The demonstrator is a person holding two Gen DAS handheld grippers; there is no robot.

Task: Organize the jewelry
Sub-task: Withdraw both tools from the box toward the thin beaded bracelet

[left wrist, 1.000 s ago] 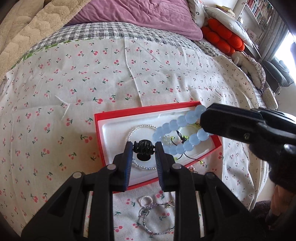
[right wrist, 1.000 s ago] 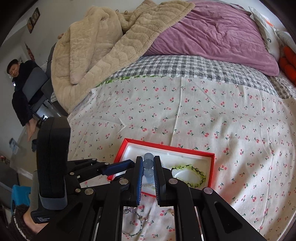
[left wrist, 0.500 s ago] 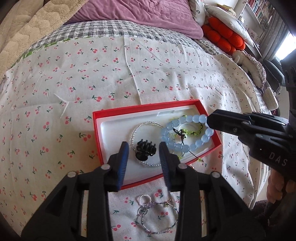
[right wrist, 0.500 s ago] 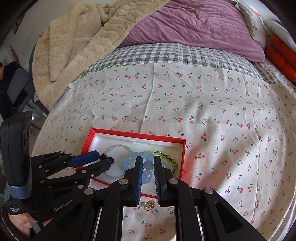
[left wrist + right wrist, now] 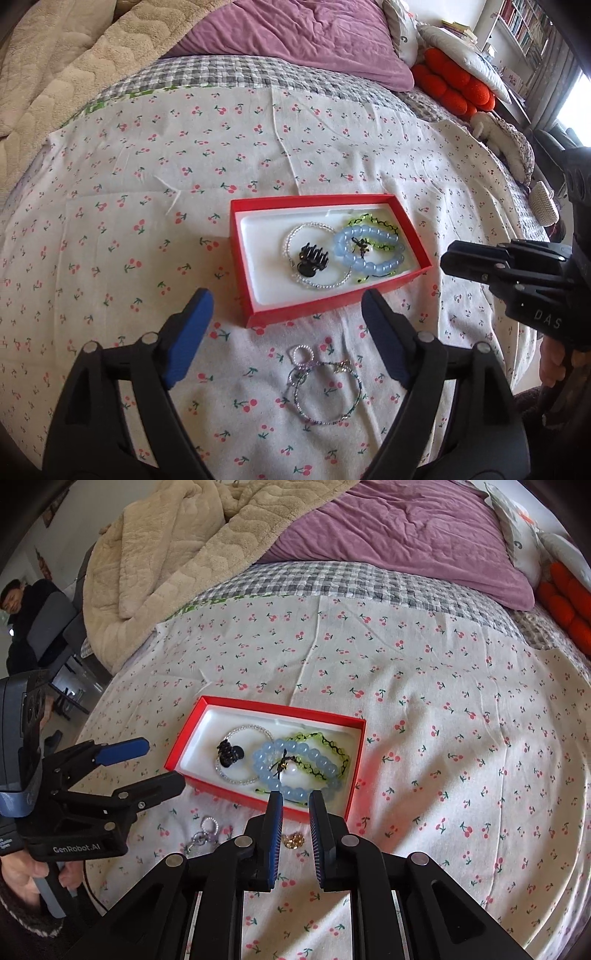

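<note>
A red box (image 5: 236,254) (image 5: 356,775) with a white lining lies on the cherry-print bedsheet. In it are a black hair claw (image 5: 312,258) (image 5: 229,754), a clear bead bracelet (image 5: 317,283) (image 5: 236,777), a blue bead bracelet (image 5: 369,264) (image 5: 295,790) and a green-and-black bracelet (image 5: 373,221) (image 5: 325,740). My left gripper (image 5: 284,308) (image 5: 144,762) is wide open and empty, just short of the box. My right gripper (image 5: 295,800) (image 5: 448,258) is slightly open and empty at the box's near edge. A purple bead bracelet with rings (image 5: 325,387) (image 5: 205,832) lies on the sheet before the box.
A small gold piece (image 5: 293,840) lies on the sheet between my right fingers. A beige blanket (image 5: 177,554) and purple duvet (image 5: 399,535) lie at the far end of the bed. Red cushions (image 5: 454,88) sit at the right. A person (image 5: 22,620) sits at far left.
My left gripper let go of the black hair claw in the box, opened wide and drew back. My right gripper let go of the blue bead bracelet in the box and drew back.
</note>
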